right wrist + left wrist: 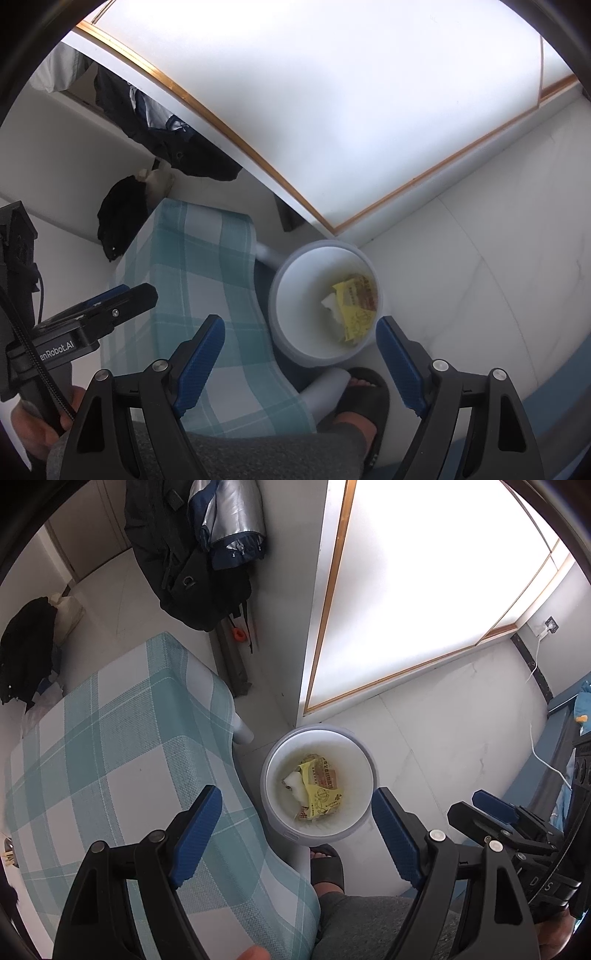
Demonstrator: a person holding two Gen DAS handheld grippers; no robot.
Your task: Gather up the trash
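White floor – bin with yellow wrapper lies below both spread, empty fingers.

Partial lettering "enRobot.AI" on the left gripper body; letters "D S" on the right gripper body; red print on the yellow wrapper, illegible.

Floor of pale marbled tile; frosted window with wood-toned frame, brightly backlit; worktop under teal-and-white check cloth; dark bags and jacket hanging at white wall; wall socket with white cable.
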